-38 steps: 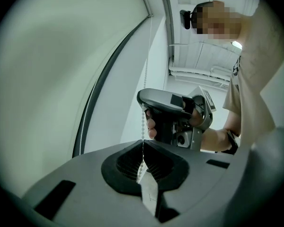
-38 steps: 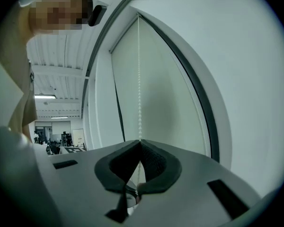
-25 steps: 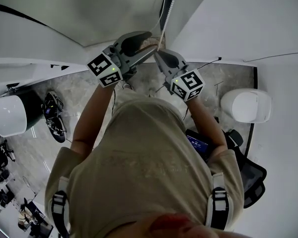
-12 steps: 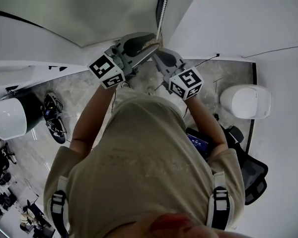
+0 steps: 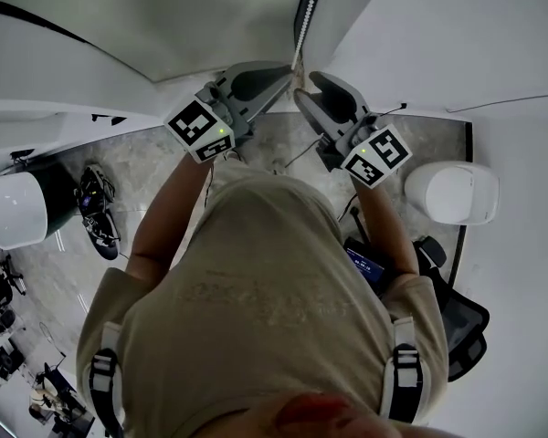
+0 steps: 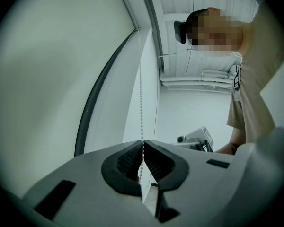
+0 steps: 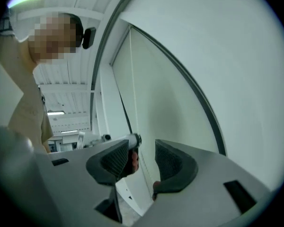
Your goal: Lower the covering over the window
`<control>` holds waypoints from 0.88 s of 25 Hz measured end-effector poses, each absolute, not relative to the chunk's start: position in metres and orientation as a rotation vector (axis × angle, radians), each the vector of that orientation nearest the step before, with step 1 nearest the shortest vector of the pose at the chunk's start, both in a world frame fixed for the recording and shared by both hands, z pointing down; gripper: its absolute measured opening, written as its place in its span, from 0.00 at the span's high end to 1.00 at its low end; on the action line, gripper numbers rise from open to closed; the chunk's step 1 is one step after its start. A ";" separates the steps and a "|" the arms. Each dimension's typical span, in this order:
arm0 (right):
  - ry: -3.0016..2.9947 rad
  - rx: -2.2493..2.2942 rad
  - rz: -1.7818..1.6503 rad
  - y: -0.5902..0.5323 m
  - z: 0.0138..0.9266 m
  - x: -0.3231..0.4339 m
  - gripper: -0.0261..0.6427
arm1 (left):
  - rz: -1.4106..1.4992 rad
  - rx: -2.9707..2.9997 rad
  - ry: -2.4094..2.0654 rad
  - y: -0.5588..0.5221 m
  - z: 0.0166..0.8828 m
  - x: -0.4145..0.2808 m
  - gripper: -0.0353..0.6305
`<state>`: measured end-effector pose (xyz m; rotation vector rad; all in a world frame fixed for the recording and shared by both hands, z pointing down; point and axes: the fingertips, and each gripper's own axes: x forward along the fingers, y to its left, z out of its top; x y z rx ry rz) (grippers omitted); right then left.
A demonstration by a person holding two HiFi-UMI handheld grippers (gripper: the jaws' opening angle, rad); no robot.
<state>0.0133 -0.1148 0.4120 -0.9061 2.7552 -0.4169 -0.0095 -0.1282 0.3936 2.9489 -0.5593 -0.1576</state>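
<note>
Swapping hands on the bead chain (image 6: 141, 98), that's the play here. The left gripper (image 6: 143, 143) has just been closing and now pinches the chain between its pads. The beads run straight up from its jaw tips beside the side edge of the window frame (image 6: 90, 108).

The right gripper (image 7: 142, 150) has just been opening. Its jaws stand wide, no pad presses on anything, and the chain hangs just beside its tips. So the chain's long axis is vertical, the left has it, and the right sits alongside, free for a fresh hold.

A second ago it was the reverse: right clamped, left spread. The pale sheet inside the frame is probably the covering (image 7: 175, 89); its lower edge is out of view.
</note>
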 end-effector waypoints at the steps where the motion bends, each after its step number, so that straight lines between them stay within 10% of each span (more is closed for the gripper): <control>1: 2.723 -0.918 -0.391 -0.116 0.401 0.018 0.72 | -0.151 2.958 -0.562 -0.126 0.394 -0.008 0.91; 6: 2.741 -0.945 -0.268 -0.116 0.377 0.009 0.74 | -0.045 2.979 -0.522 -0.105 0.420 0.005 0.91; 9: 2.807 -1.005 -0.231 -0.120 0.383 0.000 0.94 | -0.090 2.885 -0.483 -0.097 0.436 0.002 0.91; 13: 2.817 -1.035 -0.218 -0.119 0.384 -0.003 0.95 | -0.191 2.826 -0.444 -0.092 0.428 -0.012 0.91; 15: 2.809 -1.047 -0.272 -0.122 0.396 0.001 0.95 | -0.306 2.767 -0.450 -0.099 0.416 -0.025 0.75; 22: 2.926 -1.023 -0.437 -0.116 0.451 -0.007 0.95 | -0.101 2.908 -0.549 -0.126 0.392 0.018 0.84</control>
